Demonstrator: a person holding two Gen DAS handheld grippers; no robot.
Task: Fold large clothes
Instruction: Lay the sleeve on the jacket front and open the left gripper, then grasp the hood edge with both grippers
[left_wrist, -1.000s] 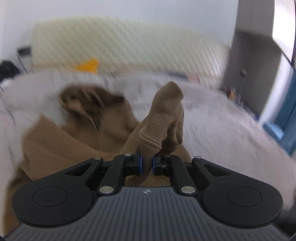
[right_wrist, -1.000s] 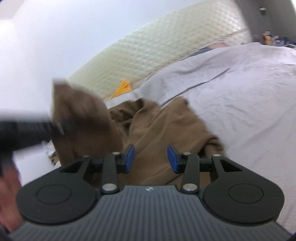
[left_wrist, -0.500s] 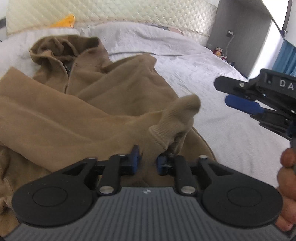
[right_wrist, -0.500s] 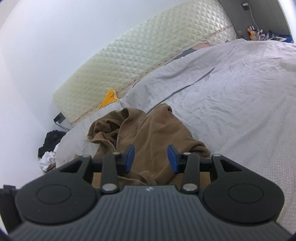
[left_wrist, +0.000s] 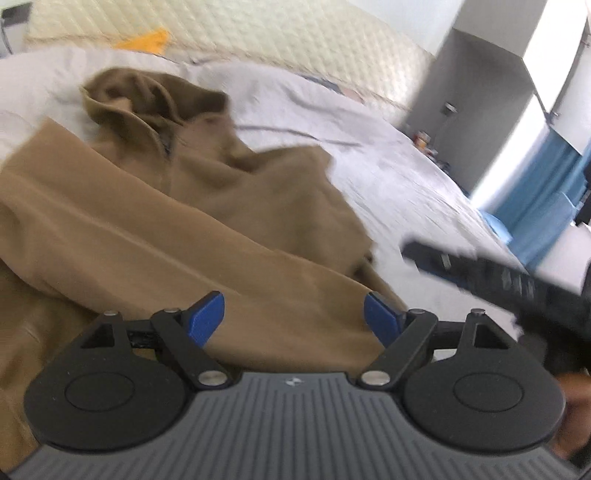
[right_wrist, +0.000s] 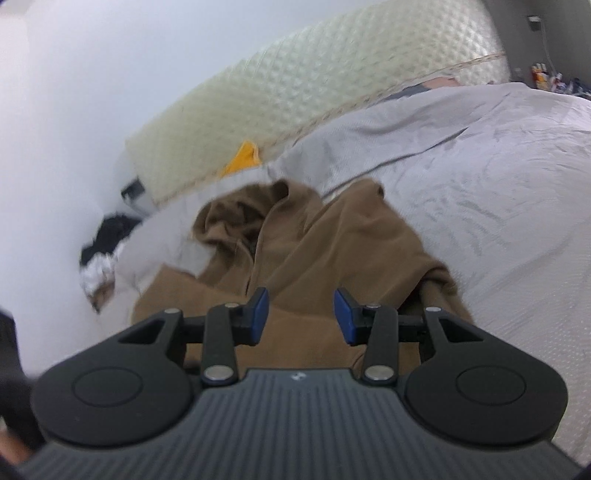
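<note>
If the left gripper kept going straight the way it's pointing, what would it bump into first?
Most likely the brown hoodie. The left gripper points down at the sleeve folded across it, and its jaws have just been opening, with nothing between them. The picture is blurred, so how near the cloth lies is unclear.

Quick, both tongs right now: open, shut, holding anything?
Left tongs: open, just been opening, nothing gripped, over the brown hoodie.
Right tongs: open, holding nothing.
</note>
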